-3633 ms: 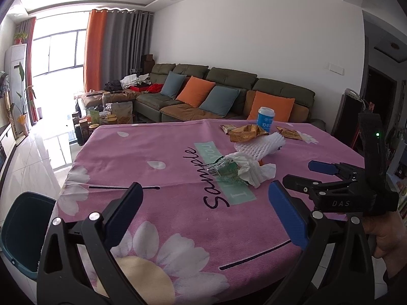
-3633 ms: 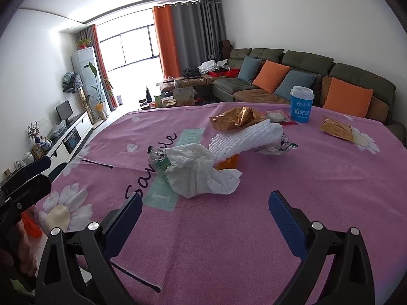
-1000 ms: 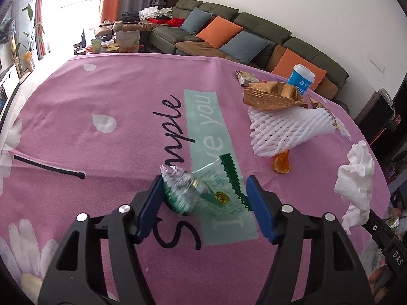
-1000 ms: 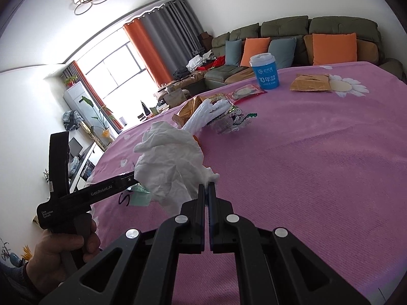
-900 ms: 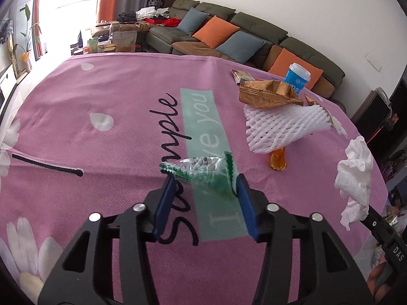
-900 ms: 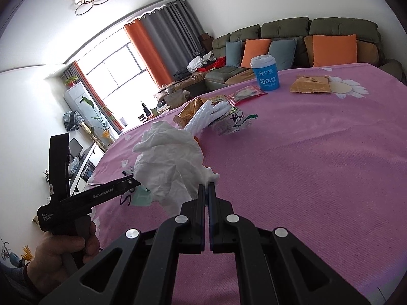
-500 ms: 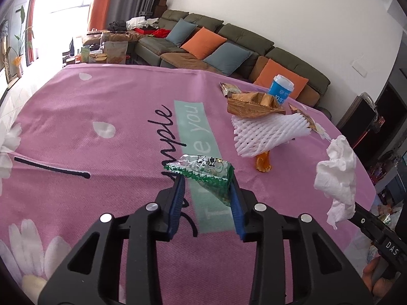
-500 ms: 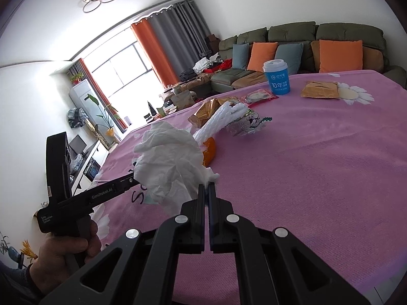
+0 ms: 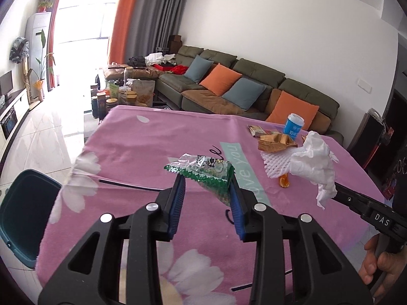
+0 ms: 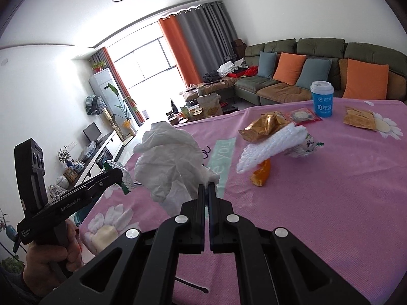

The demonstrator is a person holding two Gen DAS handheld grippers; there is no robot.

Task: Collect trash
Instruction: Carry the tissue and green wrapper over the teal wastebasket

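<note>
My left gripper (image 9: 206, 178) is shut on a green and clear snack wrapper (image 9: 203, 169) and holds it above the pink tablecloth (image 9: 142, 137). My right gripper (image 10: 206, 186) is shut on a crumpled white tissue (image 10: 170, 160), held above the table; the tissue also shows in the left wrist view (image 9: 315, 162). The left gripper shows at the left of the right wrist view (image 10: 115, 175). A dark teal bin (image 9: 23, 213) stands on the floor left of the table.
On the table lie a white foam fruit net (image 10: 272, 147), an orange peel (image 10: 262, 174), a gold wrapper (image 10: 264, 124), a blue paper cup (image 10: 321, 99), a red snack packet (image 10: 304, 115) and a brown packet (image 10: 360, 119). A sofa (image 9: 254, 86) stands behind.
My left gripper closed on the snack wrapper and lifted it off the table, swinging left toward the bin side. My right gripper kept holding the tissue and moved leftward with it.
</note>
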